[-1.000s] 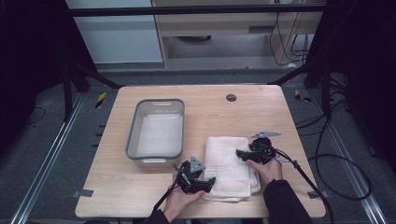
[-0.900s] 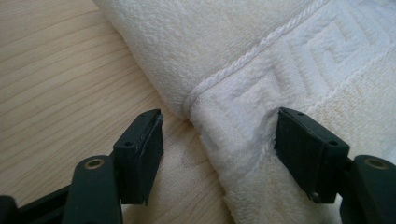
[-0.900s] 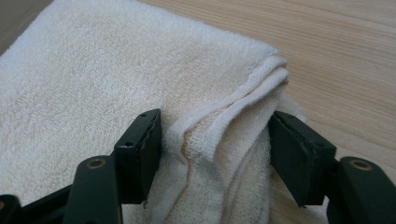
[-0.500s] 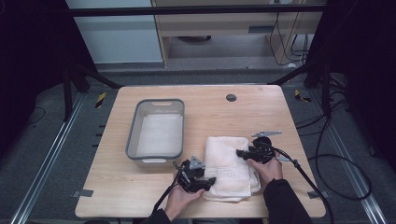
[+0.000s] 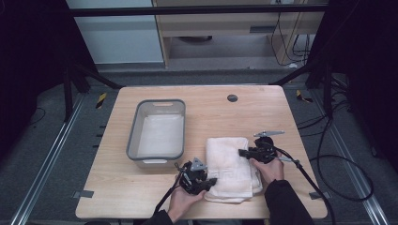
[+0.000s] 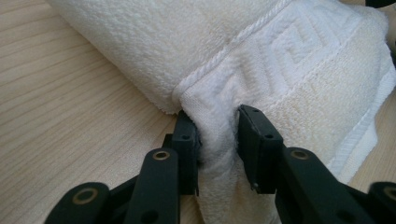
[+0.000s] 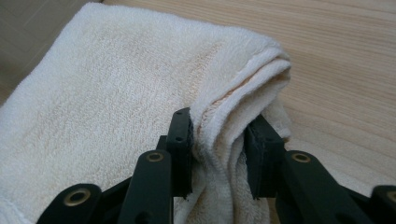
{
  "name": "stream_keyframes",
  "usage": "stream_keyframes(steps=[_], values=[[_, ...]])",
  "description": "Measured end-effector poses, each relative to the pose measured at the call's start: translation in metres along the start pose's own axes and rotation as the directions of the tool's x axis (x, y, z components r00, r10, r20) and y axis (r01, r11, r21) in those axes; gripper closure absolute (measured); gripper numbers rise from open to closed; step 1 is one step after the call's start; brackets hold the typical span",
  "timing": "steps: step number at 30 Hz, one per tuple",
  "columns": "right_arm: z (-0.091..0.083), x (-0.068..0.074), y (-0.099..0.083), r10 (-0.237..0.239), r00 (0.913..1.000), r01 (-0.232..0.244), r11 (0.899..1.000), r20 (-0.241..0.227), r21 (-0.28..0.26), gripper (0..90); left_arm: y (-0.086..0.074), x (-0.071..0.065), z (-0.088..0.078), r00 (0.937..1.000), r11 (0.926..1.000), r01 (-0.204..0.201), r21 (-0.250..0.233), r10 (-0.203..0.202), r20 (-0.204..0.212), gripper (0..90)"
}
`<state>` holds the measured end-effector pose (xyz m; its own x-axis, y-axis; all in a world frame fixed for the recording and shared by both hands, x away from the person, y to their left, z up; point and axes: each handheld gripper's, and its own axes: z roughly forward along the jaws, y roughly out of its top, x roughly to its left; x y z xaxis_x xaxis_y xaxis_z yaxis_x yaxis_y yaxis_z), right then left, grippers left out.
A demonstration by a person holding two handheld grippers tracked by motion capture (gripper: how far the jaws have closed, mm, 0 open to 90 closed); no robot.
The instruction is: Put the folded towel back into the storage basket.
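Note:
A folded cream towel [image 5: 232, 164] lies on the wooden table [image 5: 225, 115], near its front edge. My left gripper [image 5: 212, 182] is at the towel's front left corner; its jaws have just been closing and now pinch the patterned hem of the towel [image 6: 261, 70], so my left gripper [image 6: 218, 135] is shut on it. My right gripper [image 5: 241, 152] is at the towel's right edge. Its jaws have just been closing too and squeeze the layered folds of the towel [image 7: 140, 84], with my right gripper [image 7: 218, 149] shut on them.
A grey plastic bin [image 5: 134, 136] with a white cloth inside stands left of the towel. A dark round hole [image 5: 232, 98] marks the table's far side. Black cables trail from both grippers toward the front edge and the right.
Both hands have stayed in place. The jaws of both grippers have closed onto the towel's edges.

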<state>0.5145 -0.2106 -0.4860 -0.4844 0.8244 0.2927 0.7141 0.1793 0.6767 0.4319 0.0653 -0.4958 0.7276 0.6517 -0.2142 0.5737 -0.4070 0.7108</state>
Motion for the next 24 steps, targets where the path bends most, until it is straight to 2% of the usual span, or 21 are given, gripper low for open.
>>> stream_keyframes(steps=[6, 11, 18, 24], values=[[-0.008, 0.004, 0.004, -0.007, 1.0, 0.007, 1.0, 0.001, -0.026, 69.2, 0.0, 0.003, -0.002, 0.9994, 0.9996, 0.027, -0.011, -0.027, 0.023, 74.2], [-0.014, 0.01, 0.007, -0.047, 0.9987, 0.048, 0.998, 0.022, -0.047, 69.7, 0.0, 0.002, -0.005, 0.9996, 0.9994, 0.017, -0.03, -0.016, 0.023, 76.1], [-0.025, 0.013, 0.01, -0.04, 0.9992, 0.04, 0.996, -0.001, -0.081, 70.0, 0.002, 0.002, -0.015, 0.9994, 0.9982, 0.015, -0.059, -0.013, 0.033, 77.1], [-0.035, 0.021, 0.017, -0.071, 0.9974, 0.071, 0.991, 0.005, -0.115, 70.2, 0.006, 0.001, -0.025, 0.9996, 0.9965, 0.006, -0.083, -0.004, 0.029, 77.2]])
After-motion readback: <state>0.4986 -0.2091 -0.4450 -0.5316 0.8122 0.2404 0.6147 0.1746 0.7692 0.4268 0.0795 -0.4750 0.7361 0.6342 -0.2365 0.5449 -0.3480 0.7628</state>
